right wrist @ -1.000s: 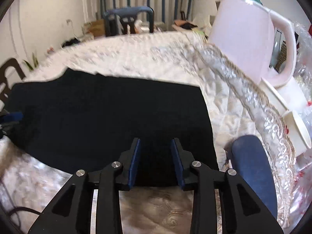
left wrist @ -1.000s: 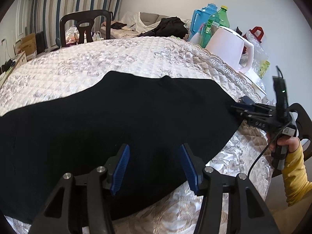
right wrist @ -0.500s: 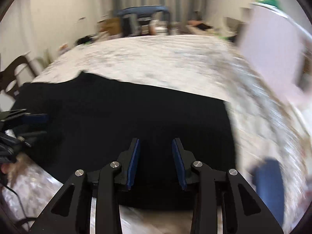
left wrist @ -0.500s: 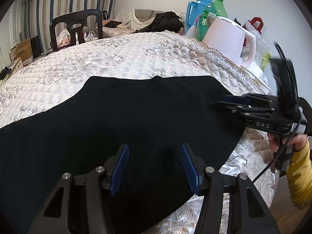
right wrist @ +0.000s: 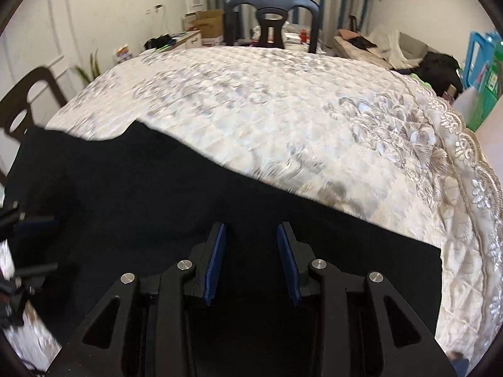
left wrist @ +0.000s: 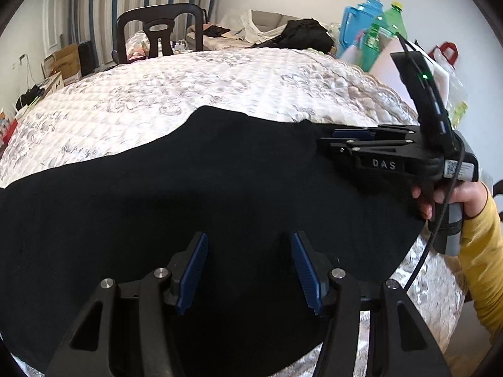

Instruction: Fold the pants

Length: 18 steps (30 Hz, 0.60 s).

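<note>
The black pants lie flat across the quilted white table cover. My left gripper is open and empty, low over the near part of the pants. My right gripper is open and empty over the pants near their right end. In the left wrist view the right gripper reaches in from the right, over the far right part of the cloth. In the right wrist view the left gripper's fingers show at the left edge.
A dark chair stands at the table's far side. Bottles and a blue jug and a white kettle stand at the far right. A dark bag and clothes lie behind. Another chair stands at the left.
My right gripper has moved left over the pants, away from the kettle and the right end. My left gripper has stayed open and moved slightly forward over the cloth.
</note>
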Motion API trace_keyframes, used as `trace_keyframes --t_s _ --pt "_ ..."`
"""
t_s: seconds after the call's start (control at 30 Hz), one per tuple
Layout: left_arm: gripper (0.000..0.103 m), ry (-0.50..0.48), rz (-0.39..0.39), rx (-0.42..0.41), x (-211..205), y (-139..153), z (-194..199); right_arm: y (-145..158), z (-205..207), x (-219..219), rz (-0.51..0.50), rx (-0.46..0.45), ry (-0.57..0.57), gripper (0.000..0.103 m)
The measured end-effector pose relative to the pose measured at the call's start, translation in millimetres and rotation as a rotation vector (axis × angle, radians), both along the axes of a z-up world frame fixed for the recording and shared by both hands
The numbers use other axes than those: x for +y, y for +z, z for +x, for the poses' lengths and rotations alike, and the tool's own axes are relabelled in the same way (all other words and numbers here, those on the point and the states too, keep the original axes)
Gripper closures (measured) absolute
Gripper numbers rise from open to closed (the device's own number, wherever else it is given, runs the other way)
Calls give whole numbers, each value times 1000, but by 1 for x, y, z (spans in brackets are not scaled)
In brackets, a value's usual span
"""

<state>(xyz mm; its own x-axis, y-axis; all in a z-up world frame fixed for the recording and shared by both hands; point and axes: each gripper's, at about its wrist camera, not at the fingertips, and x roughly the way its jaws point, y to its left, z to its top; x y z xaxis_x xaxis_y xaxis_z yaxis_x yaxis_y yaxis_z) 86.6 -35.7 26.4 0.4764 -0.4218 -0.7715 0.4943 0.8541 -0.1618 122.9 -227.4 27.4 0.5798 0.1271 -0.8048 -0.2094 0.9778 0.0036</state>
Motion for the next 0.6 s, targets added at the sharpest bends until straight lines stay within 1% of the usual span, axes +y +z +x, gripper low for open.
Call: trace_keyframes --t_s 0.1,0.23,0.3,0.37,0.47,0.53,0.6 --pt "45 8 -1 -1 -3 0 3 1 10 1 -14 -10 -6 67" --pt "45 3 -6 3 -7 2 5 3 13 -5 42 2 -27 67" --pt "45 -5 -15 3 -8 3 7 6 10 -13 81 6 -61 67" --pt "45 -16 -23 1 -10 5 8 13 -1 -26 85 -13 -105 67" --pt "45 -37 -40 3 -14 7 9 26 -25 -45 50 -65 -147 67" --pt "45 -52 -48 3 -19 7 8 32 -43 -65 43 -84 -197 67" --pt "45 -68 -51 6 -24 7 8 34 -57 -83 48 -84 -254 66"
